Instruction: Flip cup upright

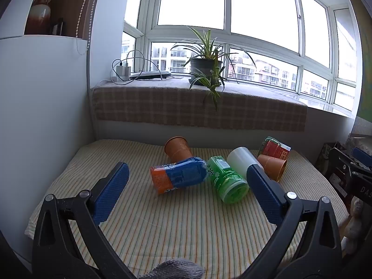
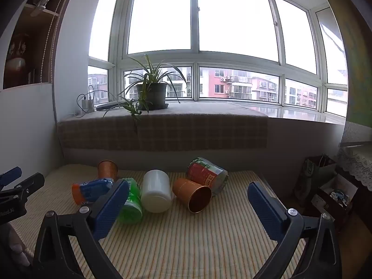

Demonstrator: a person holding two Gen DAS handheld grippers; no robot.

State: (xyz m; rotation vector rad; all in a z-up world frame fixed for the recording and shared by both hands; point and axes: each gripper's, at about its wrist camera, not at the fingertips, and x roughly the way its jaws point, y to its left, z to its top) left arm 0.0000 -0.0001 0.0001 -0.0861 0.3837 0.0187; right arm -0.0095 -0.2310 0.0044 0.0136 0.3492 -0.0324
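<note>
Several cups lie tipped on the striped cloth (image 1: 186, 227). In the left wrist view: a blue-and-orange cup (image 1: 179, 177), a green cup (image 1: 227, 181), a white cup (image 1: 241, 161), an orange cup (image 1: 273, 166), a red cup (image 1: 275, 148) and a copper cup (image 1: 177, 150) at the back. My left gripper (image 1: 187, 169) is open and empty, short of them. In the right wrist view the white cup (image 2: 155, 191), orange cup (image 2: 193, 194), red cup (image 2: 207, 174), green cup (image 2: 131, 203), blue-and-orange cup (image 2: 90, 190) and copper cup (image 2: 107, 169) show. My right gripper (image 2: 188, 188) is open and empty.
A checked-cloth windowsill (image 1: 197, 107) with a potted plant (image 1: 204, 65) and chargers (image 1: 122, 71) runs behind the table. A white wall (image 1: 46, 116) stands at the left. Bags and boxes (image 2: 325, 186) crowd the right side. The left gripper (image 2: 16, 190) shows at the right view's left edge.
</note>
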